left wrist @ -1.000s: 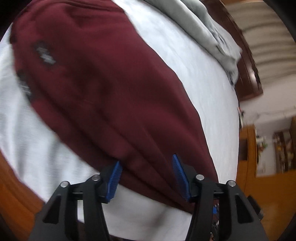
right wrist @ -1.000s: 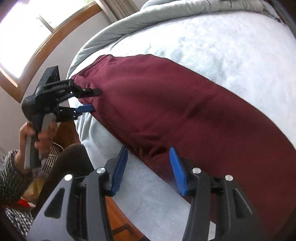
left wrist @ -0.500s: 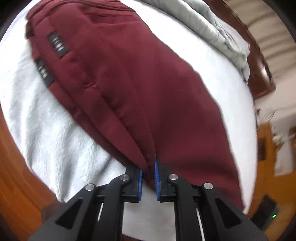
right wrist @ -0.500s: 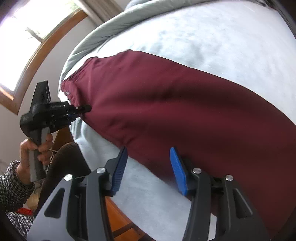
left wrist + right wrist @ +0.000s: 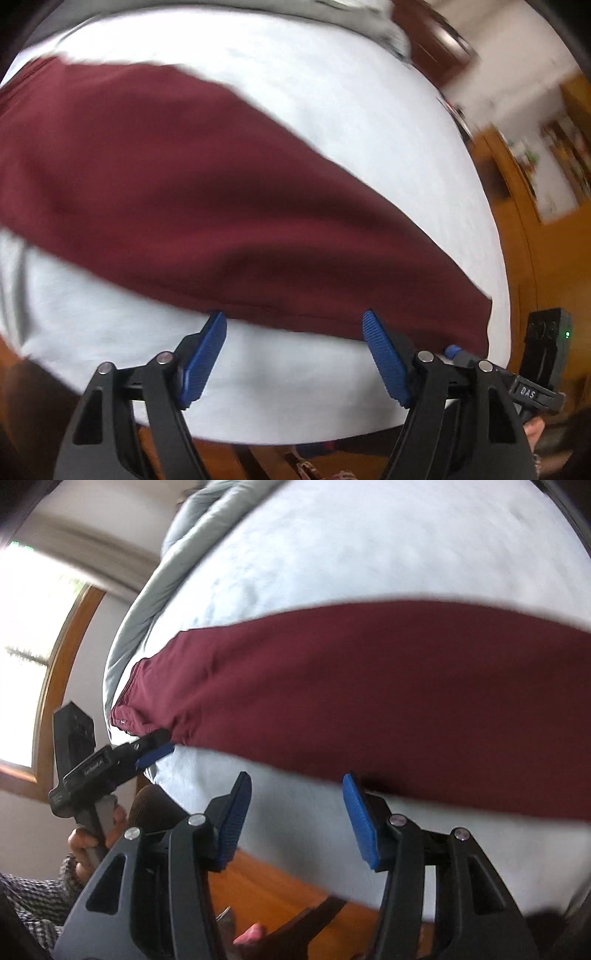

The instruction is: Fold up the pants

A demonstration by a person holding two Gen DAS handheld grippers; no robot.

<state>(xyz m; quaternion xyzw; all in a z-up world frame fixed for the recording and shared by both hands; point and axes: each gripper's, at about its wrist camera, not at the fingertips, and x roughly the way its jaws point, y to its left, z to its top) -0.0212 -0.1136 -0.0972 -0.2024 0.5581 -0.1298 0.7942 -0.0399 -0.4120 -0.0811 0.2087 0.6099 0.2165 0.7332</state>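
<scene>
Maroon pants lie flat in a long band across a white bed cover; they also show in the right wrist view, waistband at the left. My left gripper is open, its blue pads at the pants' near edge, holding nothing. In the right wrist view it sits by the waistband end. My right gripper is open and empty, its right pad touching the pants' near edge. Its tip shows at the lower right of the left wrist view.
A grey duvet is bunched along the far side of the bed. The wooden bed frame runs below the near edge. A window is at the left, wooden furniture at the right.
My left gripper was shut on the pants' near edge half a second ago and has opened and let go. Both views have swung; the pants now lie stretched crosswise.
</scene>
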